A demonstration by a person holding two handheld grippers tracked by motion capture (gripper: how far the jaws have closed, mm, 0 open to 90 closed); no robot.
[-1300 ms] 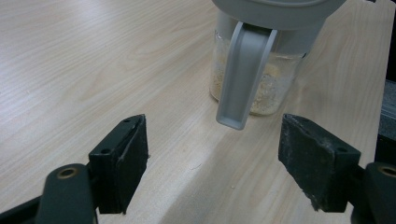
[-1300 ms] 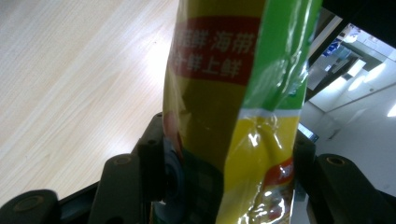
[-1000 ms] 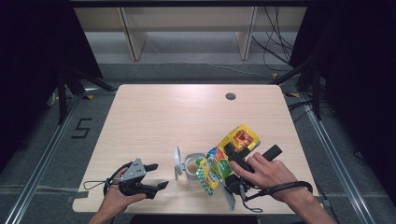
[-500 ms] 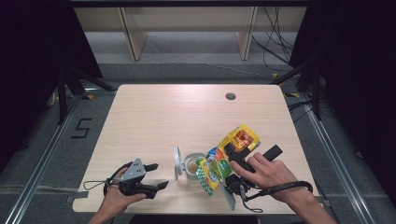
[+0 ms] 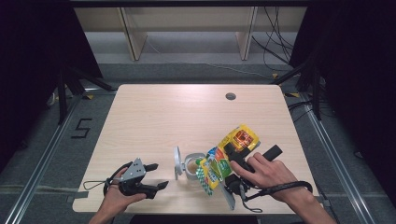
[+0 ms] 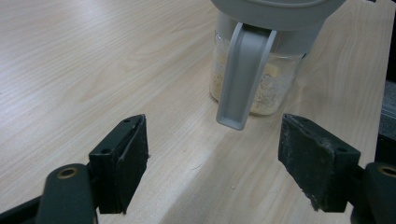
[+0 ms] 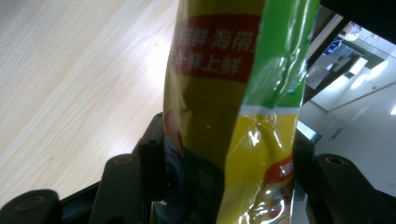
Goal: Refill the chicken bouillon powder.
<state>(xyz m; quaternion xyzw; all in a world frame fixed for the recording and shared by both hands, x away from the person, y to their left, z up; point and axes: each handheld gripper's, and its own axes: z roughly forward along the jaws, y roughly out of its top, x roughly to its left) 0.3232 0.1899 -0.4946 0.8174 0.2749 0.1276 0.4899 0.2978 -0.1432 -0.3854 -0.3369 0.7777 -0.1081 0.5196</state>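
Two tongs were at work near the front edge of the surface [image 5: 154, 112], and they stood in very different states. The right tongs [image 7: 229, 177] were pinching a yellow and green packet [image 5: 224, 161], which stood clamped between their black pads and was tipped over toward a small clear jar [image 5: 192, 167] just beside it, near the middle of the front edge. The left tongs [image 6: 215, 172] were spread wide with nothing between them, resting low toward the front left corner and aimed at the jar. In the left gripper view the jar's grey hinged lid [image 6: 243, 74] was flipped open, its flap hanging down the glass, and a pale, crumbly filling lay in the bottom part of the jar. Judged from this, the opening of the jar was done and the packet was already lifted and angled, so the pouring seemed to be in hand or about to begin; whether anything was running from the packet's mouth could not be told. Left to do, as far as could be judged, were finishing the pour, setting the packet down and closing the lid, for which the free left tongs looked well placed.
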